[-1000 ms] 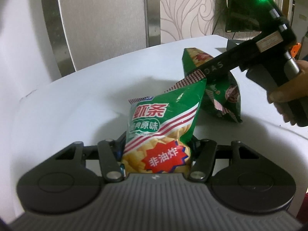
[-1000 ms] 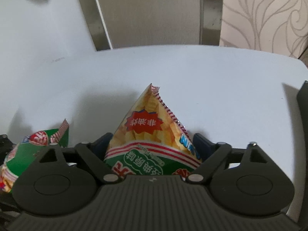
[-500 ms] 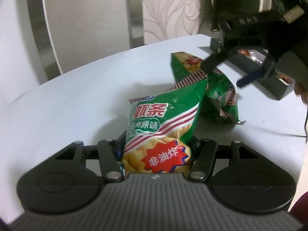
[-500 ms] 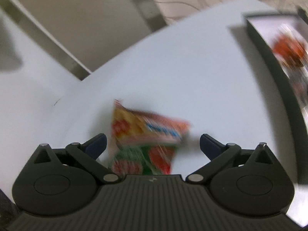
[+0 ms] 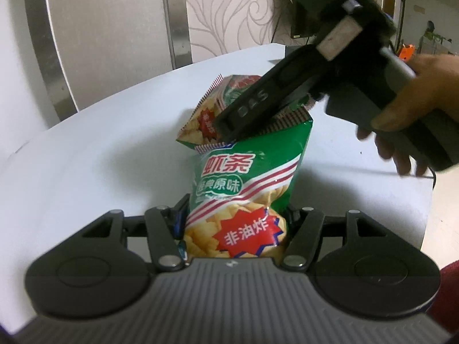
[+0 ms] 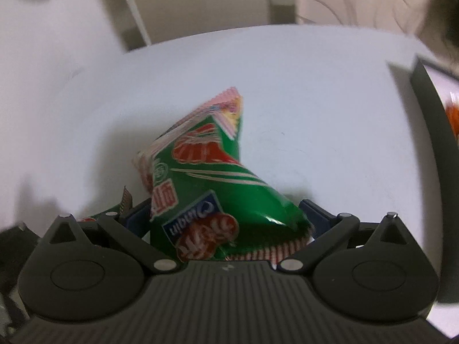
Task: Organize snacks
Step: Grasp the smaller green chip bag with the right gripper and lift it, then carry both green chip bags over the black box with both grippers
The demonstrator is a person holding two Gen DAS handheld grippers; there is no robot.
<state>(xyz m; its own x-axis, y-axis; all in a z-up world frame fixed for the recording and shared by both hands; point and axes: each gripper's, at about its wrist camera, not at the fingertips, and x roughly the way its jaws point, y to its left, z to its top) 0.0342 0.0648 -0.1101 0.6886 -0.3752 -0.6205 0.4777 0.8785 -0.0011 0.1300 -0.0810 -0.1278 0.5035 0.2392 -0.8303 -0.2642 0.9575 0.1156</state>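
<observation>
The left gripper (image 5: 233, 223) squeezes a green snack bag (image 5: 243, 189) between its fingers. The right gripper (image 6: 226, 220) pinches another snack bag (image 6: 212, 189) over the white bench (image 6: 315, 100).

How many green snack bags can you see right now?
2. One green bag is clamped in the left gripper. A second green bag sits between the right gripper fingers, just behind the first. Others may be hidden.

Two green snack bags (image 5: 246, 183), (image 6: 212, 189) upright
</observation>
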